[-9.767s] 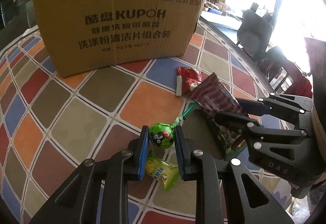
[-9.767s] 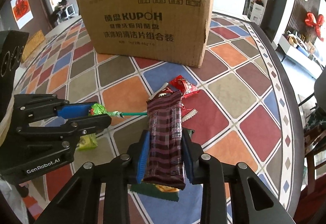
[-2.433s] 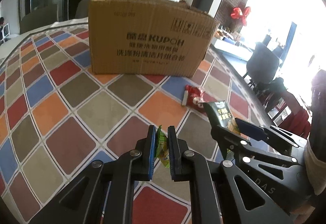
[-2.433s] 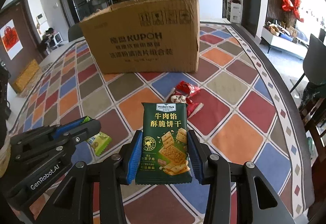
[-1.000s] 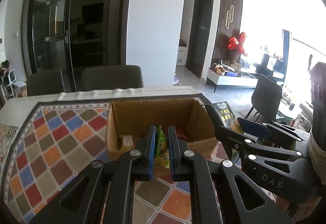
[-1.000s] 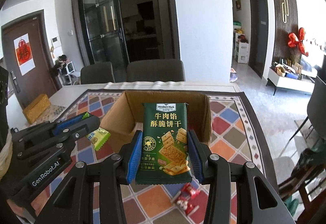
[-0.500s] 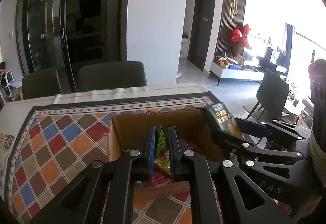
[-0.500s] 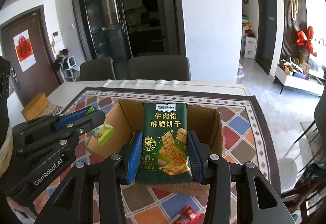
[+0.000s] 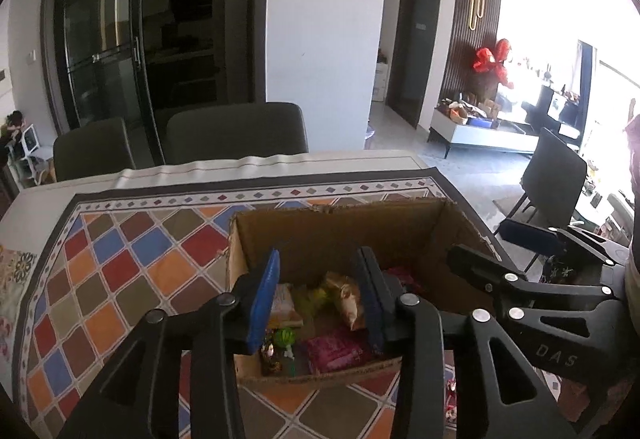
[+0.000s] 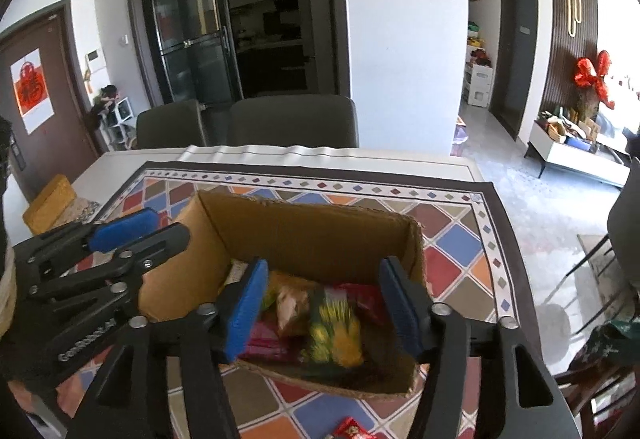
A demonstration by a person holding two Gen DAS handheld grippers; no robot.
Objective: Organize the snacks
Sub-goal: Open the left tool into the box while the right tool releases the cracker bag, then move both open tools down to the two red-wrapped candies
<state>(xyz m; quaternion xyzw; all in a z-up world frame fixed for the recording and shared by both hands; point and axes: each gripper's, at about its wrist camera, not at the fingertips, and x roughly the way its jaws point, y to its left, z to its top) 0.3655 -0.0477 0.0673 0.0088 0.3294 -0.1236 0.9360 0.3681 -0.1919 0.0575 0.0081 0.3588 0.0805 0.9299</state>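
An open cardboard box [image 9: 340,235] [image 10: 320,235] stands on the checkered tablecloth and holds several snack packets. My left gripper [image 9: 318,299] is open and empty above the box's left half. The small yellow-green packet [image 9: 316,295] lies blurred in the box below it. My right gripper [image 10: 324,309] is open and empty above the box. The green biscuit packet [image 10: 334,331] is blurred between its fingers, inside the box. A green lollipop [image 9: 285,337] and a pink-red packet [image 9: 336,353] lie on the box floor.
A red snack packet [image 10: 352,429] lies on the tablecloth [image 10: 460,239] in front of the box. Two dark chairs [image 10: 292,121] stand at the table's far edge. A yellow block [image 10: 48,203] sits at the far left. The table's right edge drops to the floor.
Both grippers opened over the box. The yellow-green packet left the left gripper and the green biscuit packet left the right gripper; both dropped into the box.
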